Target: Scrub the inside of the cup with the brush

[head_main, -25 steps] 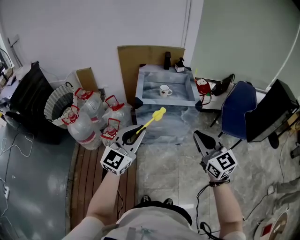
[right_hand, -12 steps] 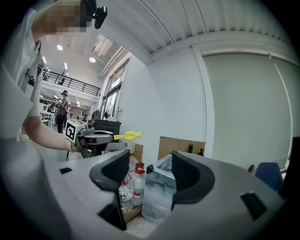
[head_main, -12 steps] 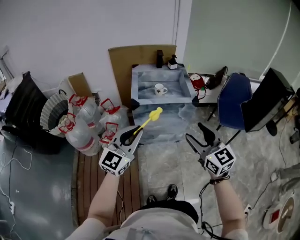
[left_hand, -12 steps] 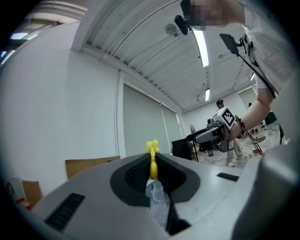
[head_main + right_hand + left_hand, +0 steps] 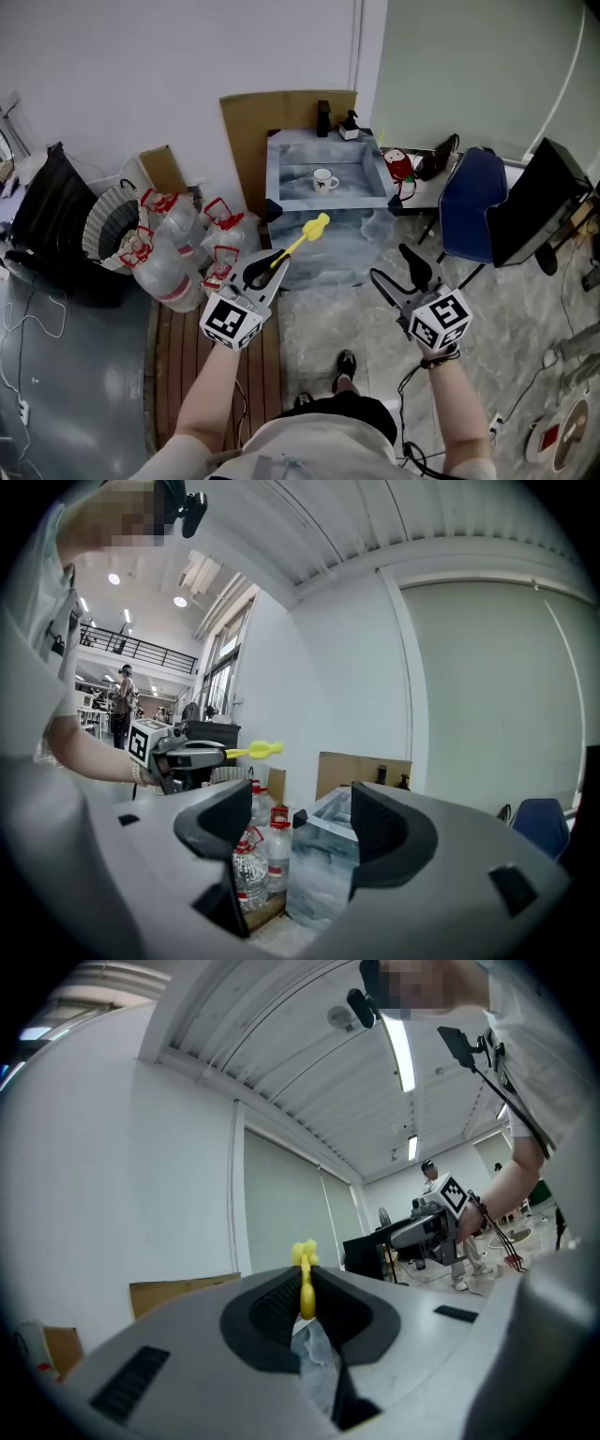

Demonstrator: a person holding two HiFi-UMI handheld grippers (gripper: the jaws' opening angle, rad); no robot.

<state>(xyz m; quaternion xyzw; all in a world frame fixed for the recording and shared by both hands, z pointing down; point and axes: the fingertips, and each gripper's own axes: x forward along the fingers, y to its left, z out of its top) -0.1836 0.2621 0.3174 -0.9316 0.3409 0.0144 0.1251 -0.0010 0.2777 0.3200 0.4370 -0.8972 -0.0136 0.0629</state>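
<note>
My left tongs (image 5: 270, 264) are clamped on the yellow brush (image 5: 307, 232). My right tongs (image 5: 396, 267) have just been opening wide, with nothing between them. The cup (image 5: 324, 178) sits in the sink (image 5: 275, 173), far ahead of both.

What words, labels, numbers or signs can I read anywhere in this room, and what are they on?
No readable text anywhere.
Cup: a dark mark on its side, too small to read.
Water bottles: any print is too small to read.
Left cube and right cube: black-and-white square patterns, no letters or numbers.
</note>
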